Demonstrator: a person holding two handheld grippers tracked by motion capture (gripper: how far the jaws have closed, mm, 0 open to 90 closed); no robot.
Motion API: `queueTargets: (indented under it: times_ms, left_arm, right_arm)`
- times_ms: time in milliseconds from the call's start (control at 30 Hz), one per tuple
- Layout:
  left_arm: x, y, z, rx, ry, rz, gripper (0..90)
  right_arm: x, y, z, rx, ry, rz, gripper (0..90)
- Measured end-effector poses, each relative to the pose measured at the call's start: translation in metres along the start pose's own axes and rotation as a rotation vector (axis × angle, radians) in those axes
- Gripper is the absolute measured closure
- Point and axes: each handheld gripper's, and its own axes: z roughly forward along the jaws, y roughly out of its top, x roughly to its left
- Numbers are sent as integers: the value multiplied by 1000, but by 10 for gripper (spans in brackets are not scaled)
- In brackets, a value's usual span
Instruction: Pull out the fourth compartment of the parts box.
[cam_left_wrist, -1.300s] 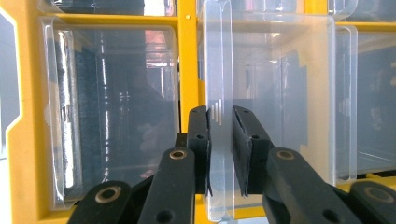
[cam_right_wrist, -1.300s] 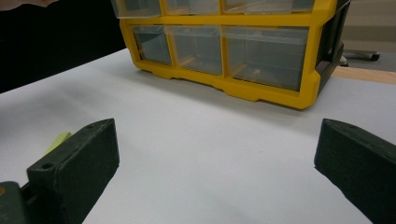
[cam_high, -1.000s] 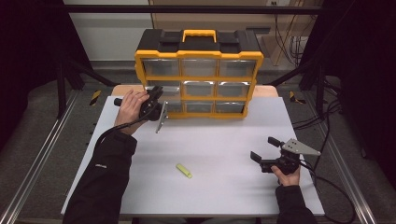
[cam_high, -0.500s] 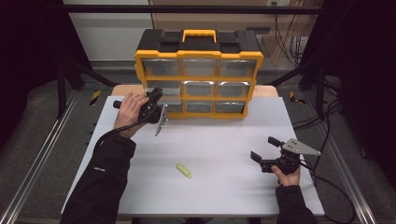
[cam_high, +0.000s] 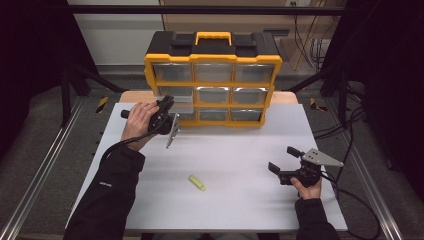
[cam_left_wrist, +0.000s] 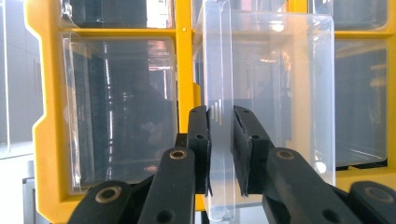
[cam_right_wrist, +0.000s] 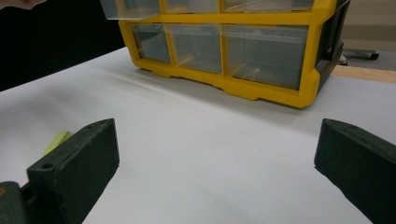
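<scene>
My left gripper (cam_high: 165, 112) is up at the front of the yellow drawer cabinet (cam_high: 212, 75), jaws pinched on the clear drawer's (cam_left_wrist: 261, 93) handle tab — wrist rolled sideways, forearm angled in. My right gripper (cam_high: 287, 162) rests low, well short of that cabinet — jaws spread wide, nothing between them.

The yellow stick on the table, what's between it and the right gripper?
Nothing: in the high view, bare white table runs from the yellow stick to the open right gripper.

White table (cam_high: 240, 160), yellow drawer organiser (cam_high: 212, 75) at its far edge, small yellow-green piece (cam_high: 197, 183) near the middle.
</scene>
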Motion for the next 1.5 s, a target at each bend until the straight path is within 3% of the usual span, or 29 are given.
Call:
queueTargets:
  times_ms: [1500]
  left_arm:
    - [-6, 4, -23, -22, 18, 6, 778]
  right_arm:
    - [0, 0, -1, -1, -2, 0, 6]
